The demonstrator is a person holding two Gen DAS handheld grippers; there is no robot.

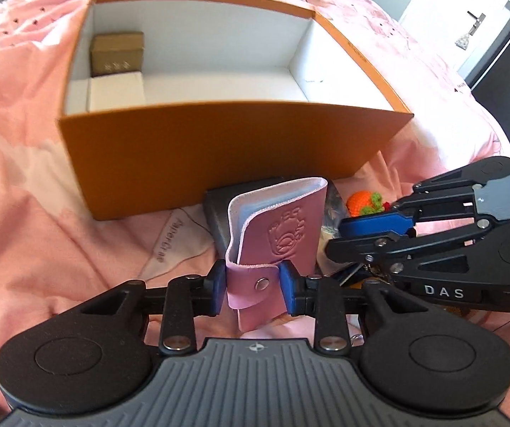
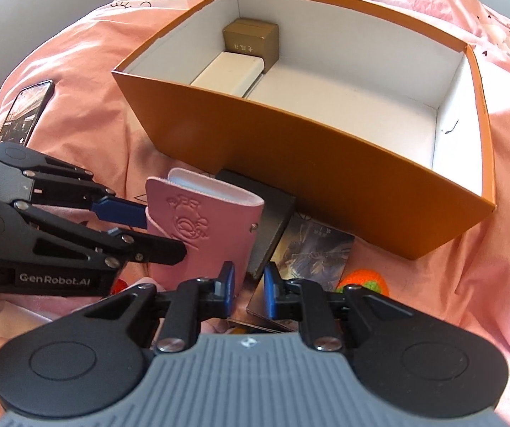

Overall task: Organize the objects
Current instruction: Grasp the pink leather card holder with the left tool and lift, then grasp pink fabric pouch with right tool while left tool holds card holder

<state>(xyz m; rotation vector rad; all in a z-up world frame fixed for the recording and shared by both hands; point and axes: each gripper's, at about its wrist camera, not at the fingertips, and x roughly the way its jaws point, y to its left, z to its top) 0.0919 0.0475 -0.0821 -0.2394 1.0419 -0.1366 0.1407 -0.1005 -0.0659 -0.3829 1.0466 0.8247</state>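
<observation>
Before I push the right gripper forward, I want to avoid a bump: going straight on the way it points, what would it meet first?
Probably the illustrated card and the dark flat case beside it, lying just ahead of the right gripper. Beyond them stands the orange box wall. Its height above them is unclear, so it might pass over.

Black claw (image 1: 254, 286) — blue pads (image 1: 288, 282), silver screws, ribbed grey base.

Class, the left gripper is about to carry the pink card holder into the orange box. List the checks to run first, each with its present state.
1. Left gripper shut on the pink card holder: ok.
2. Card holder's snap fastened: ok.
3. Orange box open on top: ok.
4. Free floor beside the brown box and white box: ok.
5. Right gripper holding nothing: ok.
6. Card holder fully clear of the dark case: cannot tell.
</observation>
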